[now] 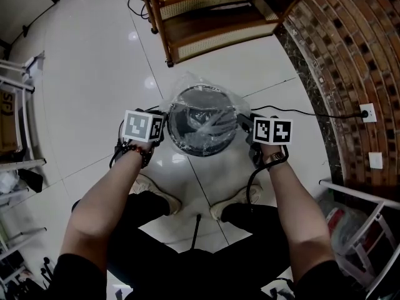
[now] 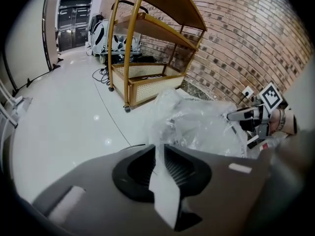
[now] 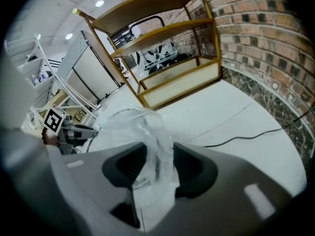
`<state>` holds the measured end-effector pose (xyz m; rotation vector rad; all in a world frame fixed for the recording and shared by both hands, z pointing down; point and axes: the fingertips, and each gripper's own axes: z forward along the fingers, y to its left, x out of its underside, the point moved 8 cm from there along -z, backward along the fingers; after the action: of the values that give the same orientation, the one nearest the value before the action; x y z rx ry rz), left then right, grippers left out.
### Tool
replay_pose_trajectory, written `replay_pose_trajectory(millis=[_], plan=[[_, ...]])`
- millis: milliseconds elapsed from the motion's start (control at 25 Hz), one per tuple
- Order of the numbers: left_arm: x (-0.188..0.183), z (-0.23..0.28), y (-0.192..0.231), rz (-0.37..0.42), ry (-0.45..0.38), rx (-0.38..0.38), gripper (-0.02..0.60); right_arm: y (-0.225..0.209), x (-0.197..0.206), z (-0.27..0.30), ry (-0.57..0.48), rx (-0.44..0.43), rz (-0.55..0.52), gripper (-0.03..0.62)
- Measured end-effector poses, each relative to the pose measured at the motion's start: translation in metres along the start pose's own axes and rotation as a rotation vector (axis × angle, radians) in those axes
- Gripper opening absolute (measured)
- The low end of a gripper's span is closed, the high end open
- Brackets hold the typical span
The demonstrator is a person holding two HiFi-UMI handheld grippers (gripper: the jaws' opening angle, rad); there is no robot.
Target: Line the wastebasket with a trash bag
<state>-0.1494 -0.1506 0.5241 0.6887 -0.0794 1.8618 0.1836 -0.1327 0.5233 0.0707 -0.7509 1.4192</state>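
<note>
Head view: the black wastebasket [image 1: 203, 153] stands on the white floor [image 1: 94, 74] below a wooden shelf cart [image 1: 206, 33]. The clear trash bag [image 1: 209, 125] is bunched inside it and over its rim. The left claw [image 1: 166, 129] and right claw [image 1: 242, 127] sit at opposite sides of the rim.

Left gripper view: the left claw is barely parted, with a thin strip of bag between its pads, unpinched.

Right gripper view: the right claw is released, its jaws apart around a loose fold of bag.
</note>
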Motion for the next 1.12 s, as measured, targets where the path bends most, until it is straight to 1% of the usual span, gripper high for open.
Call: replay_pose_trajectory(millis=[80, 160, 240, 280, 320, 440, 520, 600, 640, 680, 720, 800, 840, 880, 920, 1000, 1080, 1120], plan=[[0.000, -0.003, 0.000, -0.005, -0.007, 0.005, 0.054, 0.002, 0.001, -0.004, 0.010, -0.020, -0.007, 0.220], [0.000, -0.007, 0.002, -0.004, -0.017, 0.005, 0.099, 0.003, 0.002, -0.010, 0.018, -0.027, -0.029, 0.261], [-0.001, -0.012, 0.004, 0.003, -0.026, 0.002, 0.167, 0.003, 0.001, -0.020, 0.015, -0.008, -0.068, 0.277], [-0.002, -0.016, 0.005, 0.012, -0.030, -0.001, 0.223, 0.004, -0.001, -0.027, 0.005, 0.011, -0.095, 0.285], [-0.002, -0.019, 0.006, 0.028, -0.032, -0.007, 0.263, 0.004, -0.004, -0.034, -0.013, 0.032, -0.125, 0.285], [-0.001, -0.032, 0.005, 0.107, -0.033, -0.037, 0.282, 0.015, -0.022, -0.056, -0.095, 0.089, -0.254, 0.285], [-0.006, -0.040, 0.000, 0.191, -0.053, -0.055, 0.282, 0.032, -0.033, -0.065, -0.133, 0.091, -0.376, 0.285], [-0.019, -0.045, -0.014, 0.297, -0.088, -0.037, 0.282, 0.051, -0.043, -0.061, -0.128, 0.052, -0.512, 0.284], [-0.026, -0.045, -0.022, 0.347, -0.099, -0.017, 0.282, 0.059, -0.048, -0.055, -0.112, 0.023, -0.563, 0.284], [-0.033, -0.043, -0.028, 0.389, -0.102, 0.004, 0.282, 0.065, -0.052, -0.047, -0.093, -0.011, -0.590, 0.284], [-0.039, -0.039, -0.033, 0.420, -0.097, 0.027, 0.282, 0.069, -0.057, -0.039, -0.074, -0.049, -0.593, 0.284], [-0.051, -0.029, -0.039, 0.452, -0.073, 0.066, 0.282, 0.070, -0.068, -0.023, -0.044, -0.113, -0.561, 0.282], [-0.056, -0.023, -0.038, 0.454, -0.059, 0.070, 0.282, 0.069, -0.074, -0.016, -0.035, -0.131, -0.540, 0.265], [-0.060, -0.018, -0.035, 0.438, -0.050, 0.063, 0.282, 0.066, -0.081, -0.010, -0.028, -0.140, -0.518, 0.248], [-0.065, -0.014, -0.030, 0.401, -0.050, 0.058, 0.282, 0.062, -0.086, -0.004, -0.020, -0.145, -0.496, 0.230], [-0.075, -0.009, -0.022, 0.292, -0.081, 0.079, 0.277, 0.051, -0.094, 0.007, 0.009, -0.157, -0.452, 0.189], [-0.081, -0.003, -0.012, 0.190, -0.101, 0.111, 0.237, 0.037, -0.096, 0.017, 0.057, -0.184, -0.398, 0.187], [-0.082, 0.000, -0.006, 0.146, -0.098, 0.124, 0.229, 0.030, -0.095, 0.021, 0.081, -0.202, -0.368, 0.189]])
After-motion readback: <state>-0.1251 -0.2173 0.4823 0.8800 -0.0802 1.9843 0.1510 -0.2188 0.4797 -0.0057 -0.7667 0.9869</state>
